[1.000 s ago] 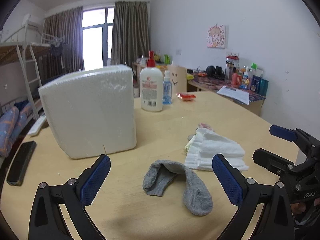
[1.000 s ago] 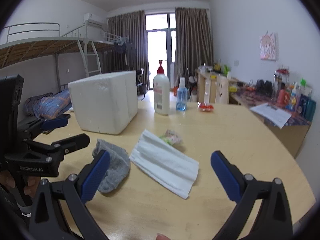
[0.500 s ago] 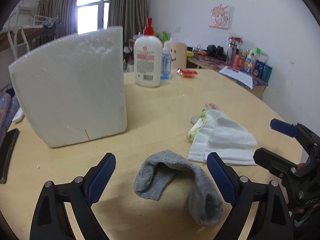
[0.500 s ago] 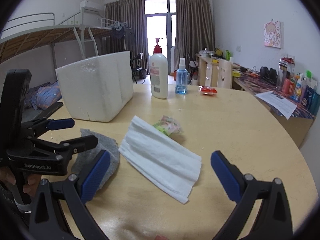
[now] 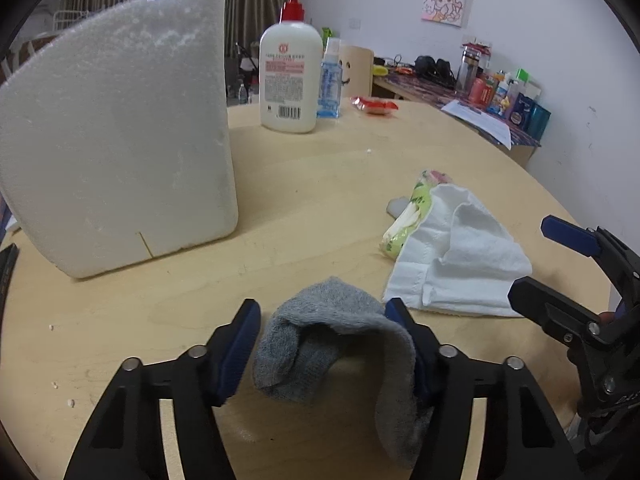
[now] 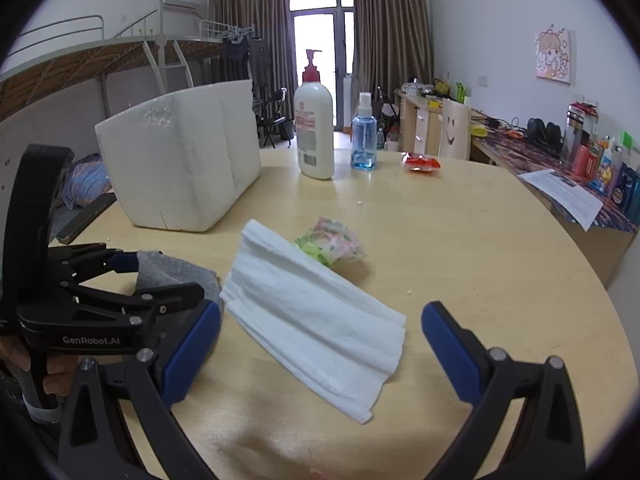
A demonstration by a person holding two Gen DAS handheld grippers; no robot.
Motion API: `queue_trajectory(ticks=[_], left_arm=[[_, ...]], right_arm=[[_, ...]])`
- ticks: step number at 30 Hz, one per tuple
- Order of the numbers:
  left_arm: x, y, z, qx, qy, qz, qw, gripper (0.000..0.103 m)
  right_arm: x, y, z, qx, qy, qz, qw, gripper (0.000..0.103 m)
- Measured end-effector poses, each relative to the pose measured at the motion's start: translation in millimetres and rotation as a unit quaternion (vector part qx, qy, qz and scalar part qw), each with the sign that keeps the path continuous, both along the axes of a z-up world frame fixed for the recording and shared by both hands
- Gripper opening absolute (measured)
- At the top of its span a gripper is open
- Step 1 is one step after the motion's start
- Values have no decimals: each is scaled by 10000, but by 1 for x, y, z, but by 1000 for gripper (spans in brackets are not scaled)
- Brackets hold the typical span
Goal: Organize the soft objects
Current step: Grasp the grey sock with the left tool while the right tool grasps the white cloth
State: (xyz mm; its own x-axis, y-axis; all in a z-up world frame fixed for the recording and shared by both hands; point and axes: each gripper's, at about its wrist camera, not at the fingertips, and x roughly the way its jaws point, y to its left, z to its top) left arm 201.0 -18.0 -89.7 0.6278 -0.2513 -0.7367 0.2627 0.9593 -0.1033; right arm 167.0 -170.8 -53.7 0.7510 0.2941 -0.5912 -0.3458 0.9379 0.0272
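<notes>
Two grippers work over one wooden tabletop (image 5: 328, 168). Ahead-left of the left gripper (image 5: 320, 340) stands a white foam box (image 5: 116, 140); a lotion bottle (image 5: 289, 76) and spray bottle (image 5: 330, 80) stand farther ahead. Its jaws have just been closing around the crumpled grey sock (image 5: 332, 344); the right pad touches it, the left stands just clear. The sock arches crosswise between them. The right gripper (image 6: 320, 344) is wide open over the white cloth (image 6: 316, 316), whose long axis runs diagonally, far-left to near-right, partly covering a green packet (image 6: 332, 242).
</notes>
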Motion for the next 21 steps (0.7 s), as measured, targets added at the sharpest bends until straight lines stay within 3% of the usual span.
queue_trajectory(ticks=[9, 13, 21], left_arm=[[0, 0, -1, -128, 120, -206, 9996, 22], [-2, 1, 1, -170, 27, -213, 9996, 19], [-7, -1, 6, -188, -167, -344, 9991, 19]], right_arm=[[6, 6, -1, -49, 27, 113, 9999, 102], [9, 12, -1, -93, 42, 213, 9997, 101], [16, 20, -2, -65, 215, 467, 9987, 68]])
